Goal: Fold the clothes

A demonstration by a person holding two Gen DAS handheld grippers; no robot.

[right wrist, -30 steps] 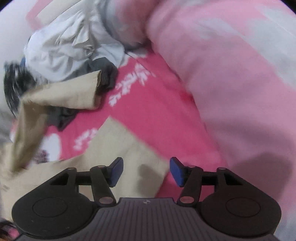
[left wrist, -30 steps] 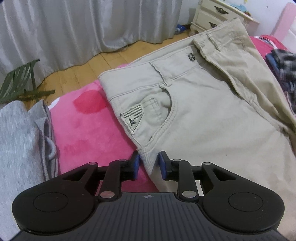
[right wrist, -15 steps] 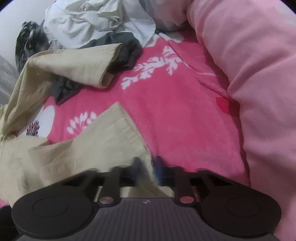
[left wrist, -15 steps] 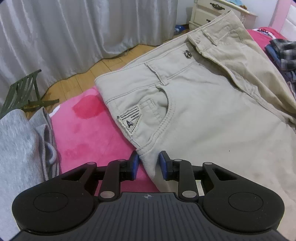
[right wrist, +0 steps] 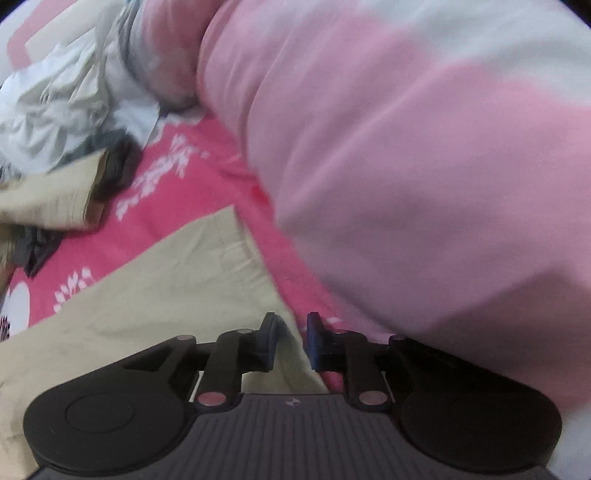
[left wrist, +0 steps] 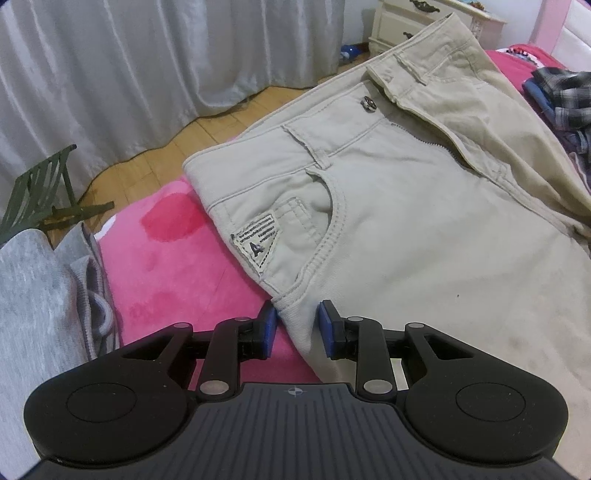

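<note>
Premises are a domestic bedroom. A bed with a pink floral blanket carries loose garments: beige trousers, a grey sweatshirt, plaid clothing and crumpled white fabric, beside a bulky pale pink duvet. Beyond the bed are a wooden plank floor, full-length grey curtains, a cream drawer unit and a green folding stool.

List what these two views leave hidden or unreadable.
- Label on the trousers, left view: print too small to read.
- Trouser legs, left view: cut off by the frame edge.
- Right gripper, right view: motion blur; jaws opening, whether the pads press the trouser hem is unclear.
</note>
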